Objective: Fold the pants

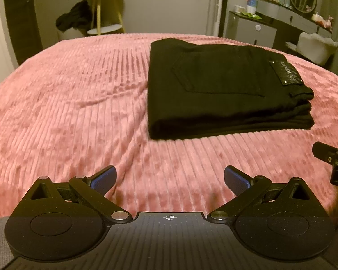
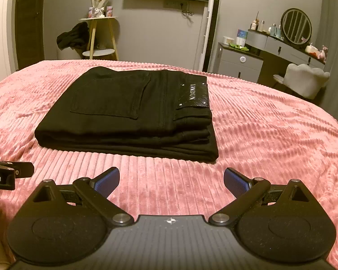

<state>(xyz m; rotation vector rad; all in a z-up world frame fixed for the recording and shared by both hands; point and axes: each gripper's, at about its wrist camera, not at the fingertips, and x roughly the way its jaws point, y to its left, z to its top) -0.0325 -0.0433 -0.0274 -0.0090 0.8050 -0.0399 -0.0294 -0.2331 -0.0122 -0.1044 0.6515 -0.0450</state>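
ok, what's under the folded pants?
The black pants lie folded in several stacked layers on the pink ribbed blanket. The blanket shows all around them; the patch directly beneath and anything between the layers is covered. Both grippers are open and clear.

Open pink bedspread (image 1: 67, 112) between both grippers and the folded pants (image 2: 128, 117); nothing lying in that strip. Wide bare stretch left of the pants, narrower bare stretch to their right. Left gripper (image 1: 170, 180) and right gripper (image 2: 171, 181) both spread wide, empty, held apart from the pants. Close side by side: each one's edge pokes into the other's view, so little room between them. Stool, dresser, chair well beyond the bed.
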